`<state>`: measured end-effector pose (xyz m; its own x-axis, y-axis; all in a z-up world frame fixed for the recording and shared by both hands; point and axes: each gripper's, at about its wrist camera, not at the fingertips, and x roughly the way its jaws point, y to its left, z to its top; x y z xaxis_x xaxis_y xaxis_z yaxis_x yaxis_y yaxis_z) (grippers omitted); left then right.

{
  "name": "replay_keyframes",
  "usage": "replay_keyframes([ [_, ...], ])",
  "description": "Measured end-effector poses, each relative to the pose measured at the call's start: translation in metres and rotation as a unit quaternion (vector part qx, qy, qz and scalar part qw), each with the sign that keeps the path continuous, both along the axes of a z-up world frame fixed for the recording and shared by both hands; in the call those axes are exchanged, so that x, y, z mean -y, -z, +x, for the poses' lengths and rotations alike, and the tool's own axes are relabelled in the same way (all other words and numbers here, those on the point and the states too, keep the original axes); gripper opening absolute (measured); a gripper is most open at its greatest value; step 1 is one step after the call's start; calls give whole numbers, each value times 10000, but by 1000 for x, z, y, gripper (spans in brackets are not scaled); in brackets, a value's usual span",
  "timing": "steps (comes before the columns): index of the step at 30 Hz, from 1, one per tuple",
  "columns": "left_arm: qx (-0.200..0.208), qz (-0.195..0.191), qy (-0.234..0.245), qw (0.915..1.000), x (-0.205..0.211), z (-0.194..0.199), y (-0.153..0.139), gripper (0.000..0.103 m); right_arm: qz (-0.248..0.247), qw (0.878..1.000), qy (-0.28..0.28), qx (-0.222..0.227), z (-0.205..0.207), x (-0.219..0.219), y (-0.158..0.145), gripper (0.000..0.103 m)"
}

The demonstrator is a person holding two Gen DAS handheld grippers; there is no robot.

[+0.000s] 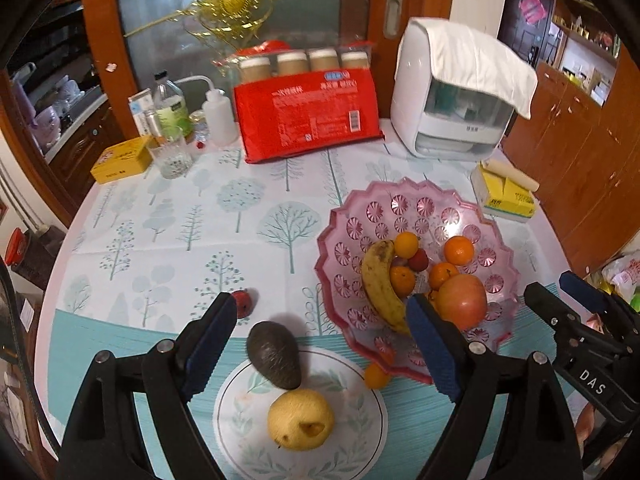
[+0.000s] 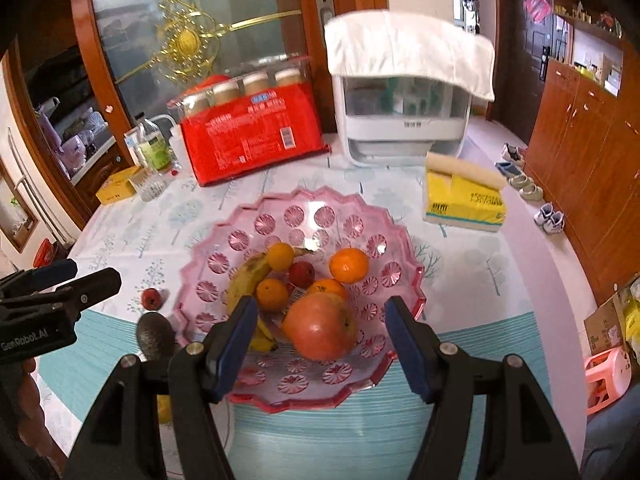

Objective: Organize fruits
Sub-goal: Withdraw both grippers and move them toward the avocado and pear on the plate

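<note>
Avocado, dark and pear-shaped, is lying half on the rim of the white plate, its long axis running from upper left to lower right in the left wrist view, narrow end pointing away. It is sitting squarely between the left gripper fingers, which are standing wide apart and holding nothing, so that hand looks nearer. A yellow pear is resting just beside it on the plate, close enough to get bumped. To the right, the pink bowl is holding the apple, banana and oranges; the right gripper, also spread wide and empty, is hovering over it.
</note>
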<state>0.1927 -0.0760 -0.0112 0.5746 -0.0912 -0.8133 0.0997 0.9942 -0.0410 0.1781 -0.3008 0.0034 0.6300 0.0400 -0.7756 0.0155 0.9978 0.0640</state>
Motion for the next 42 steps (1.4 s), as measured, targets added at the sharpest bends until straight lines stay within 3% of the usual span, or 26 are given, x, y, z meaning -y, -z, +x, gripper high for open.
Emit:
replay_keyframes([
  [10, 350, -80, -279, 9990, -38, -44, -37, 92, -128, 9988, -104, 472, -37, -20, -47, 67],
  [19, 564, -28, -612, 9965, -76, -73, -56, 92, -82, 9969, -389, 686, -55, -47, -63, 67],
  [31, 686, 44, -653, 9955, -122, -79, -62, 92, -90, 9971, -521, 547, -61, -91, -57, 67],
  [38, 505, -35, -189, 9985, -147, -52, -51, 92, 22, 9995, -168, 270, -61, -117, -41, 67],
  [42, 319, -5, 148, 9994, -156, -35, -35, 92, 149, 9999, 75, -40, -57, -137, -15, 67],
])
